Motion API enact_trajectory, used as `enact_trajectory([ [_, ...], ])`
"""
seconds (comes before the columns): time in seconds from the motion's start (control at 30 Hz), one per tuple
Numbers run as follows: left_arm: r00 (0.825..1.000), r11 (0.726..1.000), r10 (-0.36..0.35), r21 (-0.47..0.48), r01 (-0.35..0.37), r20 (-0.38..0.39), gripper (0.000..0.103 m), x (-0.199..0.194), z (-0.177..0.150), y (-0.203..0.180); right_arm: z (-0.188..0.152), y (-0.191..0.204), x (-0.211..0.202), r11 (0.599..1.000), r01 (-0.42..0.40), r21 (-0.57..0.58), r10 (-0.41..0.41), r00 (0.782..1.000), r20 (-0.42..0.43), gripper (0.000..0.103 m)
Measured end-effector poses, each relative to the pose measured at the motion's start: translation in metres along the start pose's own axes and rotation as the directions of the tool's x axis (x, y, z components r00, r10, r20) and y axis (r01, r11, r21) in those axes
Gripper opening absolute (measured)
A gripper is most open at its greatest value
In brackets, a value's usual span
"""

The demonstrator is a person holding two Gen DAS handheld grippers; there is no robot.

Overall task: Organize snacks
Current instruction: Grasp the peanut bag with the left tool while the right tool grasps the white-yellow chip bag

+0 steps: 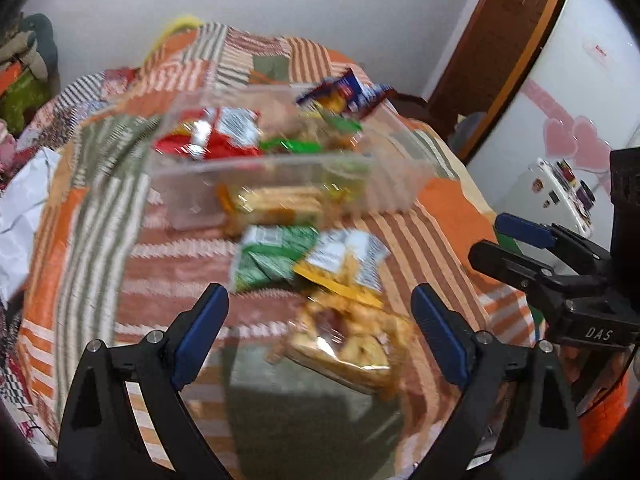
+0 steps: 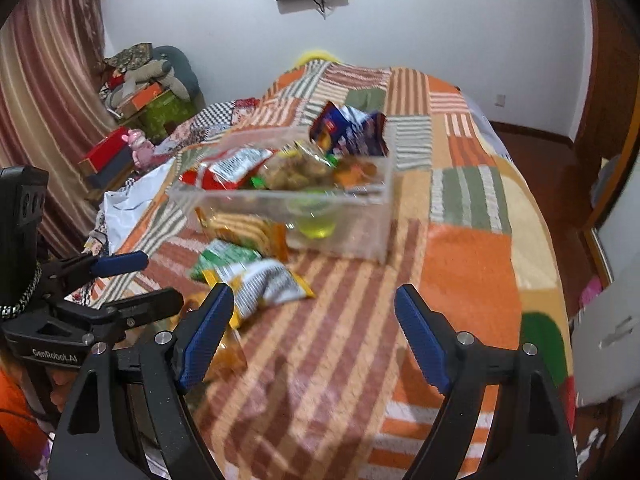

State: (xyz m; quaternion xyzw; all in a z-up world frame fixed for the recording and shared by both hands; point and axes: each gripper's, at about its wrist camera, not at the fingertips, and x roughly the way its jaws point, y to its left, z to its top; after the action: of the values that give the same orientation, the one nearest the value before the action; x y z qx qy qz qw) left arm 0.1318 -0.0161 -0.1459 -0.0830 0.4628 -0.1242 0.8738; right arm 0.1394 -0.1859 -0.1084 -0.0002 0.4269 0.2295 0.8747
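Note:
A clear plastic bin (image 1: 384,184) (image 2: 360,220) stands on the patchwork bedspread and holds several snack packs, among them a red pack (image 1: 212,136) (image 2: 228,168) and a blue pack (image 1: 344,94) (image 2: 352,128) sticking up at its far corner. In front of it lie a green pack (image 1: 272,256) (image 2: 224,254), a yellow-and-white pack (image 1: 344,264) (image 2: 268,284) and a clear bag of yellow snacks (image 1: 348,344). My left gripper (image 1: 320,332) is open and empty, above the clear bag. My right gripper (image 2: 314,328) is open and empty over bare bedspread, right of the loose packs.
The bedspread (image 2: 472,280) drops off at the right to a brown floor (image 2: 552,184). White cloth (image 1: 20,208) lies at the bed's left edge. Boxes and clutter (image 2: 140,100) stand by the curtain. A white fridge (image 1: 580,92) is at the right.

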Motion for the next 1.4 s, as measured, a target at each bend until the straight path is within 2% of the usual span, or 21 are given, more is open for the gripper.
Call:
enact_trajectory([
  [0.23,0.995,0.999,-0.035,0.033,0.038,-0.095,0.093,0.029,-0.008,-0.018,-0.009,-0.013,-0.002,0.999,0.001,0.041,-0.001,1.000,-0.009,0.080],
  [0.43,0.992,0.999,-0.019,0.025,0.022,-0.126,0.093,0.045,-0.015,-0.015,-0.009,-0.014,-0.001,0.999,-0.003,0.046,0.004,1.000,-0.015,0.080],
  [0.53,0.995,0.999,-0.028,0.023,0.031,-0.100,0.092,0.043,-0.019,-0.012,-0.010,-0.012,0.004,0.999,-0.008,0.043,0.009,1.000,-0.026,0.080],
  [0.6,0.996,0.999,-0.030,0.027,0.033,-0.083,0.084,0.039,-0.022,-0.009,-0.009,-0.010,0.008,0.999,-0.012,0.040,0.013,0.999,-0.034,0.080],
  [0.67,0.997,0.999,-0.038,0.024,0.040,-0.065,0.082,0.033,-0.024,-0.004,-0.009,-0.007,0.011,0.999,-0.017,0.037,0.018,0.999,-0.042,0.080],
  [0.83,1.000,1.000,-0.022,-0.017,0.022,0.005,0.081,0.009,-0.021,0.016,-0.007,0.002,0.023,0.999,-0.036,0.027,0.037,0.997,-0.064,0.080],
  [1.03,0.994,0.997,0.060,-0.051,-0.056,0.092,0.081,-0.018,-0.012,0.042,-0.001,0.016,0.042,0.997,-0.072,0.001,0.072,0.992,-0.104,0.080],
  [1.33,0.989,0.992,0.098,-0.093,-0.087,0.112,0.080,-0.020,-0.005,0.068,0.004,0.028,0.080,0.992,-0.125,-0.005,0.122,0.973,-0.195,0.081],
  [1.4,0.989,0.991,0.099,-0.099,-0.088,0.108,0.080,-0.017,-0.003,0.071,0.005,0.031,0.087,0.993,-0.121,-0.013,0.115,0.969,-0.220,0.087],
])
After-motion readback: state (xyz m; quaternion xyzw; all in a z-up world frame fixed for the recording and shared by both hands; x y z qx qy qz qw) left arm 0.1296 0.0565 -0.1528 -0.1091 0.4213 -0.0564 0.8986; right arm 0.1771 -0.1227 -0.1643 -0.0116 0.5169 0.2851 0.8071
